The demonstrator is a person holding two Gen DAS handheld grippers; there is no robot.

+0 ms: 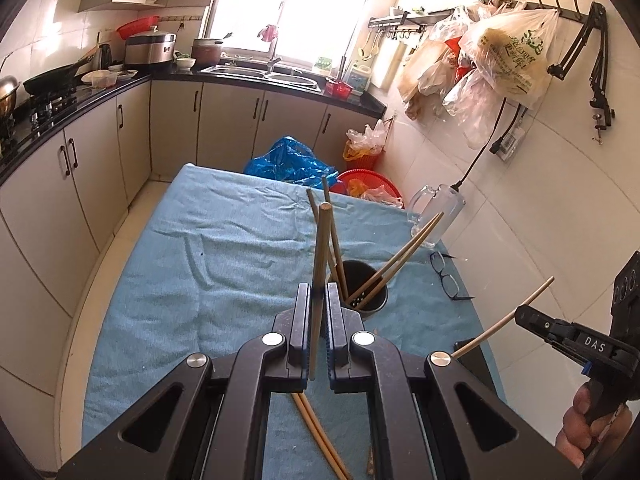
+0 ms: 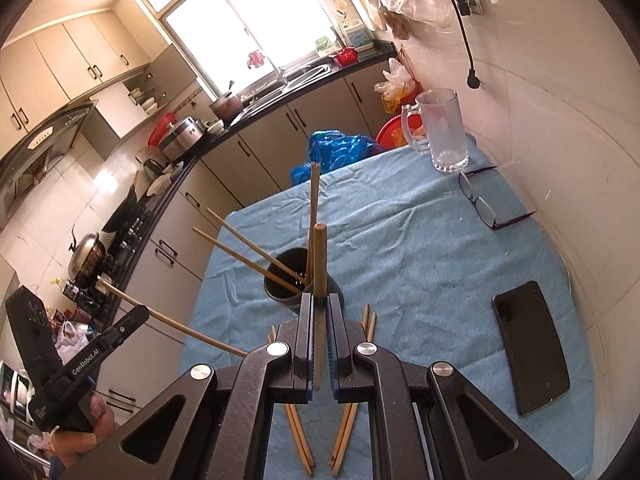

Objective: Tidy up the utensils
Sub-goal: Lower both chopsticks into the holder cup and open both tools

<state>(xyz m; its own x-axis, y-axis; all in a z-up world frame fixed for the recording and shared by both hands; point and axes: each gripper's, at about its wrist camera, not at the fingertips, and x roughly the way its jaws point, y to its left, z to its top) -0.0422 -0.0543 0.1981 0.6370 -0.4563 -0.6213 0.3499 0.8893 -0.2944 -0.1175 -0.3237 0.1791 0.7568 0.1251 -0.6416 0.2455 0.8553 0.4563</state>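
A black utensil holder stands on the blue cloth, with several wooden chopsticks leaning out of it. In the left wrist view my left gripper is shut on one chopstick, which stands upright just in front of the holder. My right gripper is likewise shut on an upright chopstick close to the holder's near rim. Each gripper also shows in the other view, off to the side with its slanting stick: right gripper, left gripper. Loose chopsticks lie on the cloth under the grippers.
A blue cloth covers the table. A glass mug, glasses and a black phone lie along the wall side. A blue plastic bag and a red basket sit beyond the far edge. Cabinets run along the left.
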